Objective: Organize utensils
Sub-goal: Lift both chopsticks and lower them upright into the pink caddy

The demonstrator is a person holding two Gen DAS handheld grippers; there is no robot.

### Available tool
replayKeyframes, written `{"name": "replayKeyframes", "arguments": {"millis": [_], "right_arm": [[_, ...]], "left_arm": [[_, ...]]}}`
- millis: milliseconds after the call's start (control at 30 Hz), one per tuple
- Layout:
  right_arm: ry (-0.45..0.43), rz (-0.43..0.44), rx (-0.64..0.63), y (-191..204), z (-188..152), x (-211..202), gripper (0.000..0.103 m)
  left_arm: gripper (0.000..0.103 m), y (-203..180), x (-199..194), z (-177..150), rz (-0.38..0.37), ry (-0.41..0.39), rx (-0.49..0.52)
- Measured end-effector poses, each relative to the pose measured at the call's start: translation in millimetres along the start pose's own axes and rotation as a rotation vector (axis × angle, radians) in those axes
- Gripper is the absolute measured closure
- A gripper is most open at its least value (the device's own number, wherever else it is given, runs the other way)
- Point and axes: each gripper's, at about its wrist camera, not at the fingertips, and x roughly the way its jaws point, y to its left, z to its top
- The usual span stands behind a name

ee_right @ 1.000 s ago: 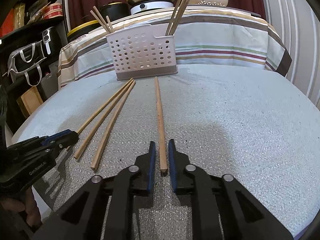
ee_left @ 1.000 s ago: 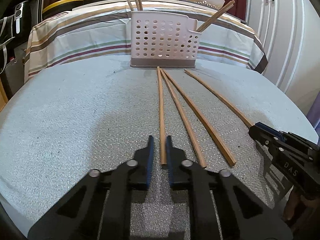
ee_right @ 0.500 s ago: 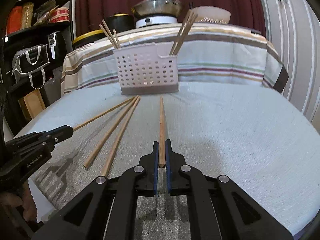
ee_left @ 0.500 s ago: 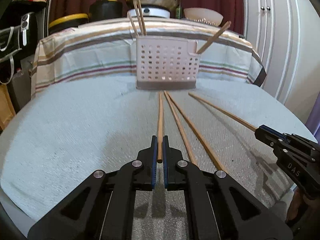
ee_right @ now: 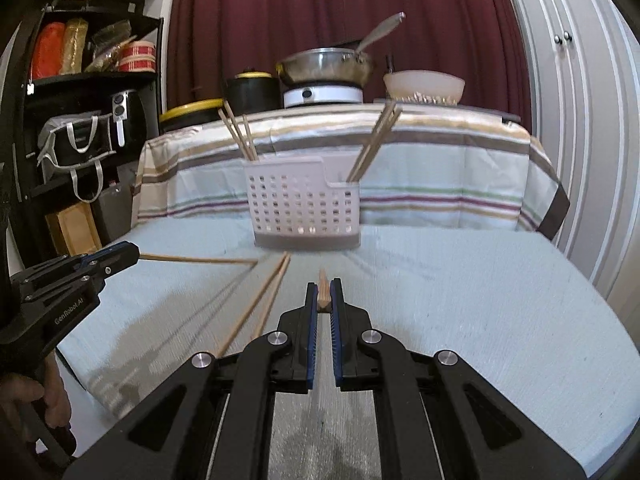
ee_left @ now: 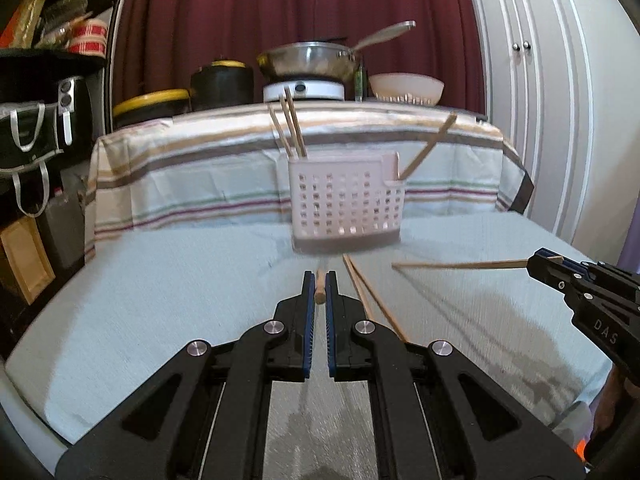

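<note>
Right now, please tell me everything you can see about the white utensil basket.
The white utensil basket looks like plastic, with rows of small holes and a darker solid base. It stands upright on the pale table cover, before the striped cloth. It has a taller section and a lower one; wooden chopsticks lean out of both. Nothing else touches it.

This is a lived-in home, a kitchen corner or dining nook pressed into daily use. Behind the round table (ee_left: pixel 160 320) a counter under a striped cloth (ee_right: pixel 440 168) carries a steel pan (ee_right: pixel 326 66) on a small electric hob (ee_right: pixel 322 96), a black pot with a yellow lid (ee_right: pixel 252 90) and a white bowl (ee_right: pixel 424 86), with a dark red curtain (ee_left: pixel 280 12) hanging behind them. White cupboard doors (ee_left: pixel 532 92) stand to one side, and a black shelf (ee_right: pixel 92 76) crammed with food packets, tins and bags fills the other.
</note>
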Motion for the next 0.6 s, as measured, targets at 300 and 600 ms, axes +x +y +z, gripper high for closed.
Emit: {"name": "replayKeyframes", "arguments": {"millis": [300,600], "right_arm": [[-0.056,0.011,-0.005,-2,32,-8,0.096],[-0.052,0.036,-0.014,-2,61,10,0.096]], "left_arm": [[0.097,16,-12,35,-0.001,-0.03,-0.019],[0.097,26,8,66,0.013,-0.015,-0.007]]}}
